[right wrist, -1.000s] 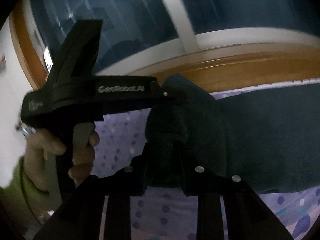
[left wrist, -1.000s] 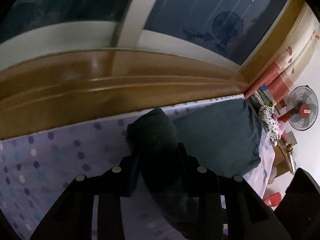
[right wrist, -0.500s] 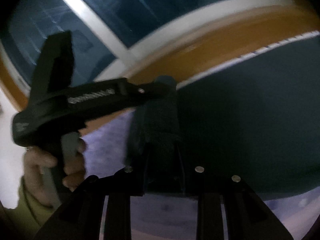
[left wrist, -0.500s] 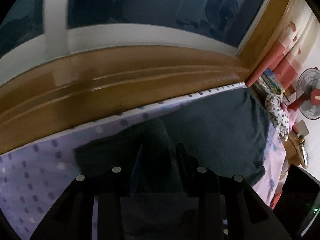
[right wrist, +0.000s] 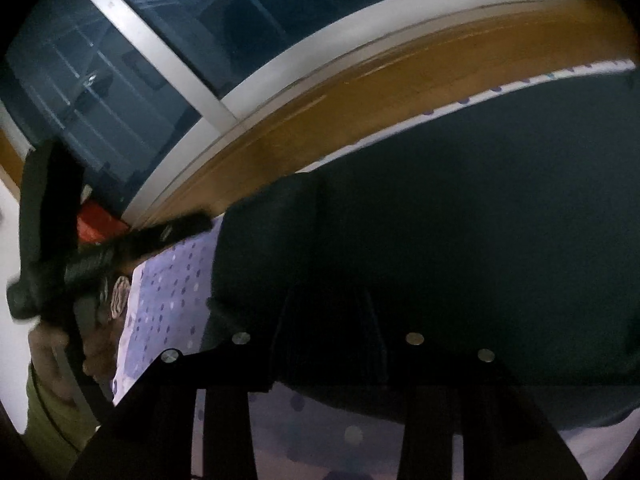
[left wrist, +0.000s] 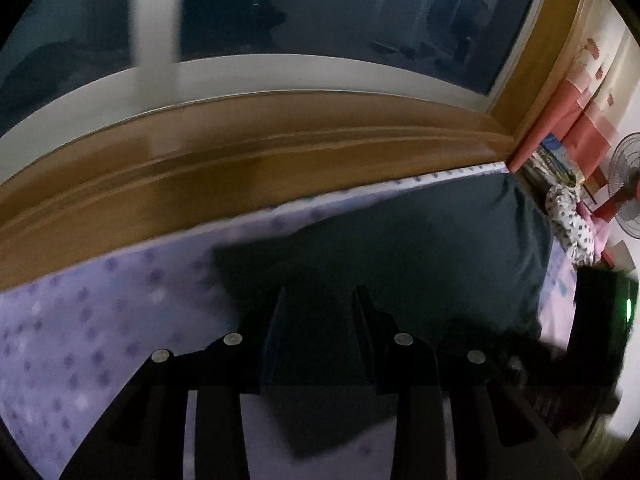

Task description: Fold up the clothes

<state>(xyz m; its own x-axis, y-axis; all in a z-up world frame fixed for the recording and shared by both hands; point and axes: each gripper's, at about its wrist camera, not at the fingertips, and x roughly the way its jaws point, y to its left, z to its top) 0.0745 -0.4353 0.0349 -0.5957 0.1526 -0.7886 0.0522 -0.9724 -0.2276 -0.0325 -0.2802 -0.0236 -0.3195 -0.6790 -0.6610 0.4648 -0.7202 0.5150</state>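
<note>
A dark teal garment (left wrist: 420, 248) lies spread on the purple dotted bed sheet (left wrist: 100, 300). My left gripper (left wrist: 320, 300) is low over its near left part and shut on a fold of the cloth, which fills the gap between the fingers. In the right wrist view the garment (right wrist: 460, 220) covers most of the bed. My right gripper (right wrist: 328, 300) is shut on its near edge. The left gripper (right wrist: 196, 224) shows there at the garment's left corner, held by a hand (right wrist: 48, 352) in a green sleeve.
A wooden ledge (left wrist: 280, 168) runs along the far side of the bed under a dark window (left wrist: 320, 12). At the right stand a fan (left wrist: 630, 184), red curtains (left wrist: 560, 120) and a spotted pile of laundry (left wrist: 568, 216). Bare sheet lies to the left.
Both grippers have carried the lifted fold forward and down. The bunched cloth that hung before the cameras now lies flat over the garment on the bed.
</note>
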